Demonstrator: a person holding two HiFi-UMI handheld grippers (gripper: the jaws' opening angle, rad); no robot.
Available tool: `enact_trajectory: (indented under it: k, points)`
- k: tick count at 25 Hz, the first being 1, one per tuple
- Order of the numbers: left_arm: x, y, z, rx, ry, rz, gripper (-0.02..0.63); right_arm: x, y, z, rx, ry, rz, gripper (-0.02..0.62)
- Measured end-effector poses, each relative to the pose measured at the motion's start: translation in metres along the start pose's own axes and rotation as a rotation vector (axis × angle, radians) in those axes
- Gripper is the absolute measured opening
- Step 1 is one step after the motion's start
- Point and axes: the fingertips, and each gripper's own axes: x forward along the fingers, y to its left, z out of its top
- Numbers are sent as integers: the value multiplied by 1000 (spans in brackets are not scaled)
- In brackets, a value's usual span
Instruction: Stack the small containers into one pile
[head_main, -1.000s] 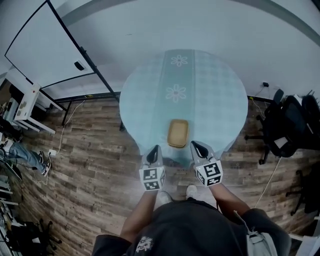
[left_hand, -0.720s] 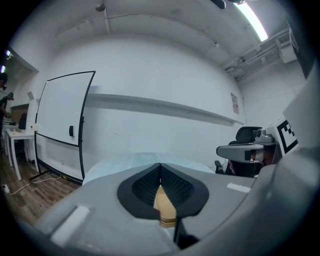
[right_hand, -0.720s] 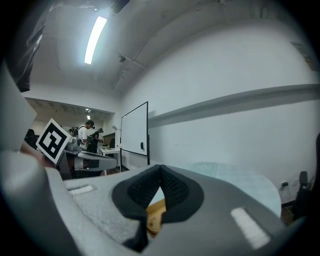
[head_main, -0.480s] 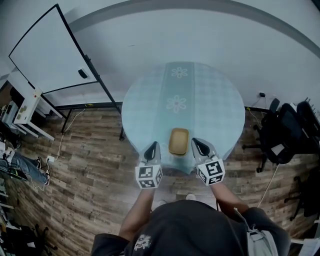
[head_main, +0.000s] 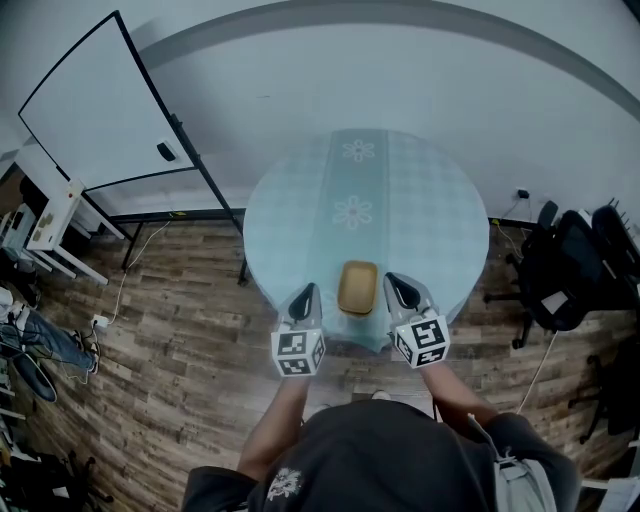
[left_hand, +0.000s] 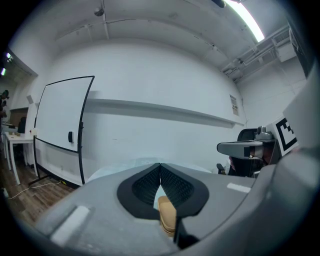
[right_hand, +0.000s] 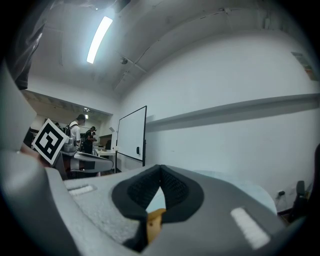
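Left tongs (head_main: 304, 292) clenched, jaw tips touching, nothing between them. Right tongs (head_main: 393, 283) the same: clenched and empty. Both are held about level at the near edge of the round surface (head_main: 420, 220), which has a pale blue checked cloth with two flower prints down its middle band. The tan containers (head_main: 357, 286) sit as a single pile near that near edge, between the two tongs and touching neither. From the left gripper view the layered rims suggest they are nested, though how many there are can't be told. A whiteboard (head_main: 100, 110) stands on the far left against the wall, with dark office chairs (head_main: 570, 265) on the right. Wooden floor (head_main: 170, 330) underneath, and the person's arms are at the bottom.
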Motion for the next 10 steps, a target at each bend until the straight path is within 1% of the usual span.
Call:
enact_trajectory:
  k: [10]
  points:
    - [3, 1, 2, -3, -9, -16, 6, 7, 0, 2, -20, 1, -9, 0]
